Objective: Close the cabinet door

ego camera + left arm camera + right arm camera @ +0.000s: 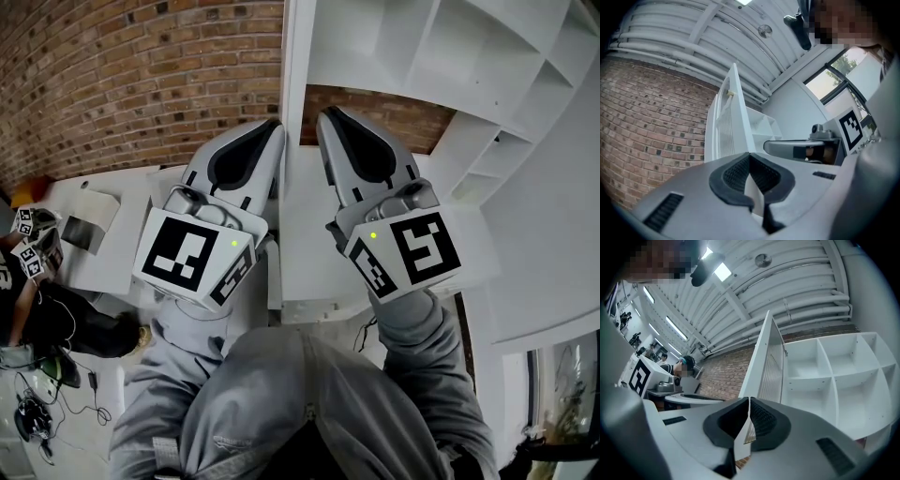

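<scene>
The white cabinet door (292,84) stands open and shows edge-on, running between my two grippers. To its right is the white cabinet (450,47) with its open shelf compartments. My left gripper (277,127) is close by the door's left side, its jaws shut with nothing between them. Just right of the door edge, my right gripper (328,117) is shut and empty too. In the left gripper view the door (726,122) rises beyond the shut left gripper (750,157). The right gripper view has the door (768,366) and shelves (834,376) past the shut right gripper (749,401).
A brick wall (122,75) lies behind the door at left. A white desk (103,253) and a seated person (28,309) with marker cubes (33,239) are at far left, cables (47,412) on the floor. My grey-trousered legs (300,403) fill the bottom.
</scene>
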Motion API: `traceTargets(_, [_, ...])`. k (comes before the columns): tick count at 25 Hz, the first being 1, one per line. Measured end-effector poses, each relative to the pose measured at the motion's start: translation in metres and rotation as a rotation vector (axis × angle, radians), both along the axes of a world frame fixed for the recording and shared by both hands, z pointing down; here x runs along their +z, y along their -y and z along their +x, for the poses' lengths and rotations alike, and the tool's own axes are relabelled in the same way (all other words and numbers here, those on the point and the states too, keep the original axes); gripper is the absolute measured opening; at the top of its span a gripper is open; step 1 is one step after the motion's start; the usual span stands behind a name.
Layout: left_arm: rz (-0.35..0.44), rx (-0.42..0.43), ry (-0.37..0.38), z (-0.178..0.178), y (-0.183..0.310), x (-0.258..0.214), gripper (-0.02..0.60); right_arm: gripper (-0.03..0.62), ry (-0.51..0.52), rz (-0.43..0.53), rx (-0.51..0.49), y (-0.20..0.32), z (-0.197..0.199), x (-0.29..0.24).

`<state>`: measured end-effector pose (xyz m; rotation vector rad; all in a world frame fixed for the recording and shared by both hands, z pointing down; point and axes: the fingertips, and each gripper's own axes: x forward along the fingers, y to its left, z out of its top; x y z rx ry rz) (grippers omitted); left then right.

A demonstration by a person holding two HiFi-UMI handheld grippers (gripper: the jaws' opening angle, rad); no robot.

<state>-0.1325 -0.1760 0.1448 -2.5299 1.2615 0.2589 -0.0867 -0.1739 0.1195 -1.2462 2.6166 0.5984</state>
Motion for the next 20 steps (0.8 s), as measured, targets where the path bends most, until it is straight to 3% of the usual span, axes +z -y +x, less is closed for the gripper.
traceTargets(6, [0.017,-0.011,0.015,-0.006,0.005,-0.010,0.003,0.033,-0.015,0.016,-0.022,-0.003,-0.011,-0.015])
traceTargets(9, [0.026,-0.016,0.010,-0.009,0.006,-0.014,0.003,0.127,-0.017,0.006,-0.043,-0.001,-0.018,-0.018])
traceTargets(20, [0.025,-0.033,-0.003,-0.016,0.013,-0.012,0.003,0.176,-0.005,-0.031,-0.010,0.020,-0.028,-0.015])
